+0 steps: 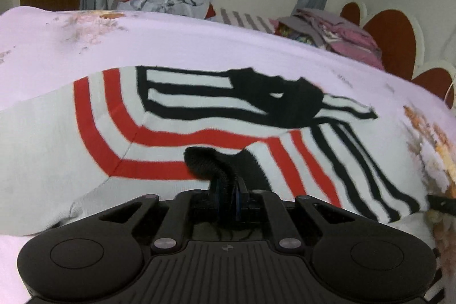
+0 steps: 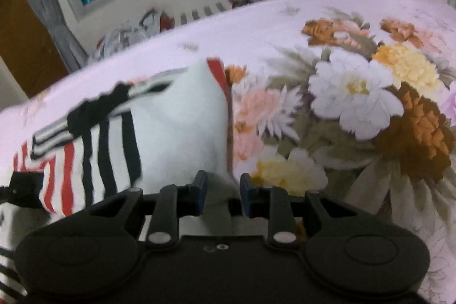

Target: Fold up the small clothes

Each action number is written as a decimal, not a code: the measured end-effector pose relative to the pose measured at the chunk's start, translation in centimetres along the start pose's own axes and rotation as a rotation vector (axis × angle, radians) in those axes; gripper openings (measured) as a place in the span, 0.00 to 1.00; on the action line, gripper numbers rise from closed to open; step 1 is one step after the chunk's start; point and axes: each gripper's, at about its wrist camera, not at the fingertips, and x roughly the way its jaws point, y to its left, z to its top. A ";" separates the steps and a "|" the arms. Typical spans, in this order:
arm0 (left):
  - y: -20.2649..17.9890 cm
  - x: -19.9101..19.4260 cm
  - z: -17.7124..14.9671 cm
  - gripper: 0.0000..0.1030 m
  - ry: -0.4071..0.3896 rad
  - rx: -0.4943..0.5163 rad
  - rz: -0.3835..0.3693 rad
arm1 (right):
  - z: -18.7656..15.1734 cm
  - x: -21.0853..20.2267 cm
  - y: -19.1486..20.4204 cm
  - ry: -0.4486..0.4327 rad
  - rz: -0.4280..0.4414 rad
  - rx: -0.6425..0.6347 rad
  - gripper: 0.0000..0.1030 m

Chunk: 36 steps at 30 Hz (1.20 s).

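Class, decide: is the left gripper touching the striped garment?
Touching. The left wrist view shows the left gripper closed on a black fold of the striped garment.

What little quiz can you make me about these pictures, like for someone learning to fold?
1. True or false: the left gripper pinches a black part of the white knit garment with red and black stripes.
2. Pick one: the garment lies on (A) a wooden floor, (B) the pink flowered bedsheet, (C) a chair.
3. Fill in: the right gripper holds the garment's ____ part.
Key: 1 true; 2 B; 3 white.
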 end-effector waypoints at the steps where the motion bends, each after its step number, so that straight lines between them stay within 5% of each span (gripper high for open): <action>1: 0.1 -0.1 -0.2 0.25 -0.008 0.006 0.014 | 0.2 -0.4 -0.2 -0.020 0.007 0.007 0.26; 2: 0.7 -0.6 -0.6 0.38 -0.023 0.002 0.020 | 0.5 -0.8 -0.4 -0.040 0.010 0.009 0.26; 3: 0.9 -0.8 -0.7 0.67 -0.040 -0.010 0.025 | 0.9 -1.0 -0.5 -0.057 0.011 0.003 0.26; 4: 1.3 -0.8 -0.6 0.74 -0.057 -0.026 0.033 | 1.5 -1.2 -0.8 -0.077 0.017 -0.005 0.27; 7: 2.3 0.1 -0.1 0.73 -0.047 -0.076 0.006 | 4.0 -0.1 -1.4 -0.099 0.036 -0.016 0.28; 9: 2.4 1.2 0.2 0.61 -0.033 -0.080 0.008 | 5.8 1.4 -1.5 -0.111 0.060 -0.031 0.31; 10: 2.4 1.8 0.3 0.46 -0.013 -0.080 0.015 | 6.5 2.3 -1.5 -0.111 0.066 -0.031 0.35; 12: 2.3 2.5 0.5 0.46 -0.008 -0.078 0.021 | 7.6 4.1 -1.7 -0.099 0.085 -0.005 0.41; 15: 2.2 2.7 0.7 0.25 -0.010 -0.075 0.027 | 8.5 7.1 -2.3 -0.059 0.104 0.033 0.41; 16: 2.4 2.7 0.8 0.11 -0.012 -0.086 0.017 | 8.6 8.0 -2.4 -0.044 0.113 0.038 0.39; 18: 2.6 2.5 0.8 0.10 -0.027 -0.099 0.007 | 8.8 9.4 -2.4 -0.017 0.142 0.045 0.37; 20: 2.3 2.0 0.6 0.08 -0.066 -0.076 0.010 | 8.9 10.2 -2.2 0.003 0.174 0.029 0.08; 24: 1.4 2.2 -0.2 0.05 -0.102 0.015 0.161 | 8.5 10.1 -1.5 -0.005 0.104 -0.051 0.06; 27: 1.6 2.5 -0.3 0.05 -0.094 0.009 0.158 | 8.3 10.2 -1.0 0.002 0.068 -0.077 0.08; 29: 1.8 1.6 0.3 0.16 -0.106 -0.028 0.191 | 8.6 9.2 -0.3 -0.030 0.013 -0.097 0.23; 32: -0.4 -0.4 0.7 0.54 -0.210 0.009 0.254 | 8.2 7.1 1.3 -0.076 0.072 -0.172 0.28; 36: -6.4 1.0 1.8 0.59 -0.189 0.100 0.087 | 7.1 8.3 5.0 -0.015 0.194 -0.320 0.31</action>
